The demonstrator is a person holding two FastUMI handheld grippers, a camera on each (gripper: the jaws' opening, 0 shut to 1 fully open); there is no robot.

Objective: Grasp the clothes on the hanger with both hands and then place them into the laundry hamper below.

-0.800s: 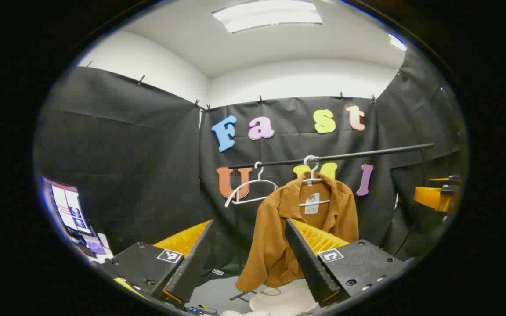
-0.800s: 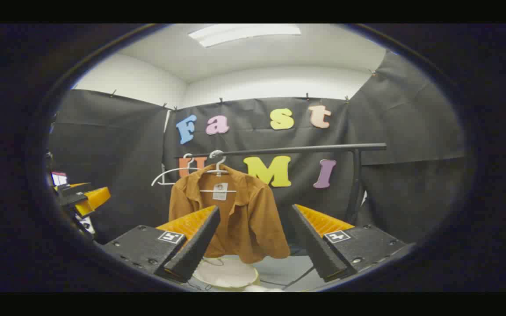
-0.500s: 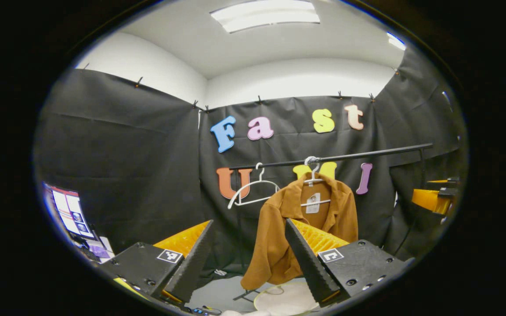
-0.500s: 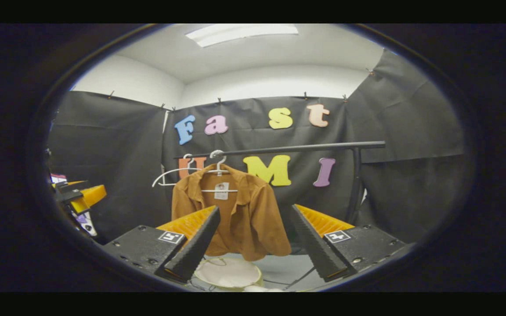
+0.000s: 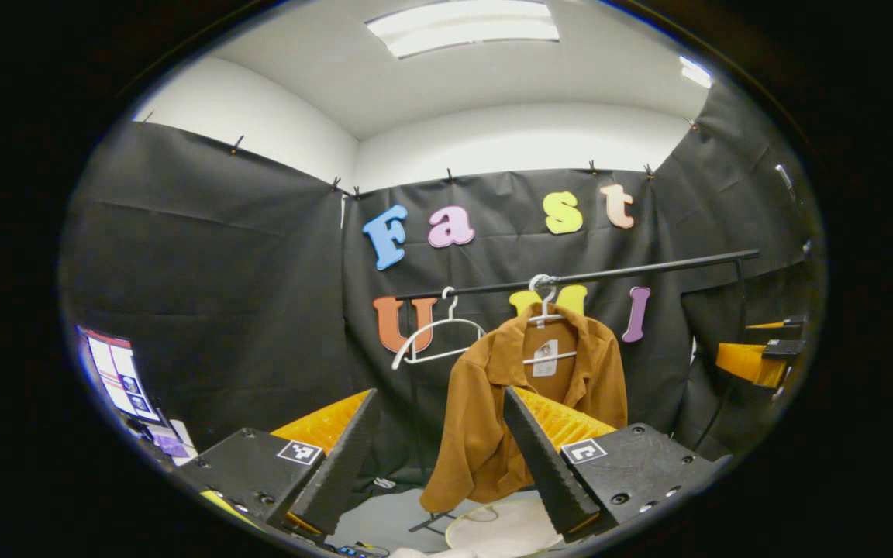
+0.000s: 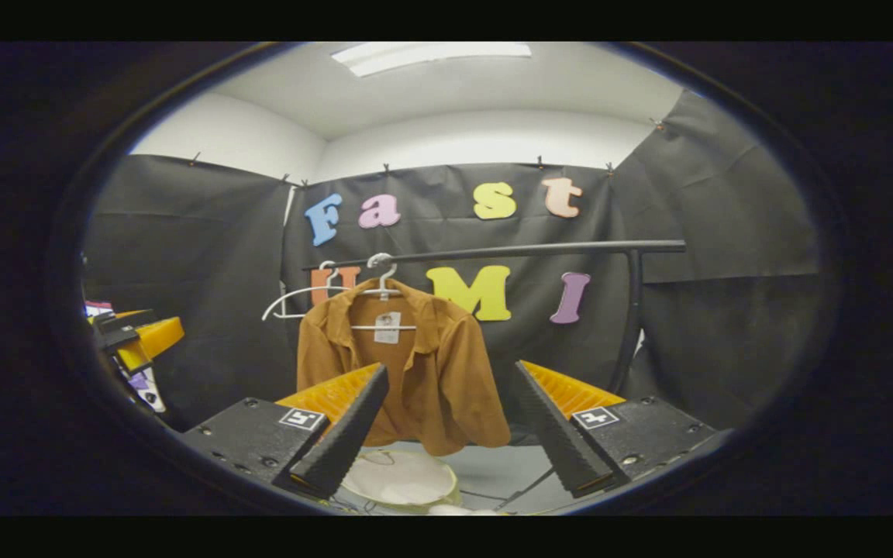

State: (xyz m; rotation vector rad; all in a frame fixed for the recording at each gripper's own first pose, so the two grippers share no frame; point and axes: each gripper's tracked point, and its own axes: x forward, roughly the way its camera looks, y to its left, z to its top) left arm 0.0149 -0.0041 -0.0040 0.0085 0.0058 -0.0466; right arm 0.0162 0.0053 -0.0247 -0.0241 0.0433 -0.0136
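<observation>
A brown shirt (image 5: 493, 403) (image 6: 423, 372) hangs on a white hanger (image 5: 546, 310) (image 6: 383, 288) from a black rail (image 5: 648, 268) (image 6: 508, 251). Below it stands a white laundry hamper (image 5: 501, 527) (image 6: 400, 479), seen from its round rim. My left gripper (image 5: 443, 496) is open, well short of the shirt, with nothing between its fingers. My right gripper (image 6: 446, 465) is open too, also at a distance from the shirt. The right gripper (image 5: 756, 353) shows at the right edge of the left gripper view, and the left gripper (image 6: 132, 341) at the left edge of the right gripper view.
An empty white hanger (image 5: 435, 337) (image 6: 295, 298) hangs on the rail left of the shirt. The rail's upright post (image 6: 629, 325) stands at the right. A lit screen (image 5: 117, 372) sits low at the left. Grey floor (image 6: 493, 473) lies around the hamper.
Both views have shifted slightly: the shirt and rail sit a little higher in the right gripper view and a bit further left in the left gripper view. Both grippers stay open.
</observation>
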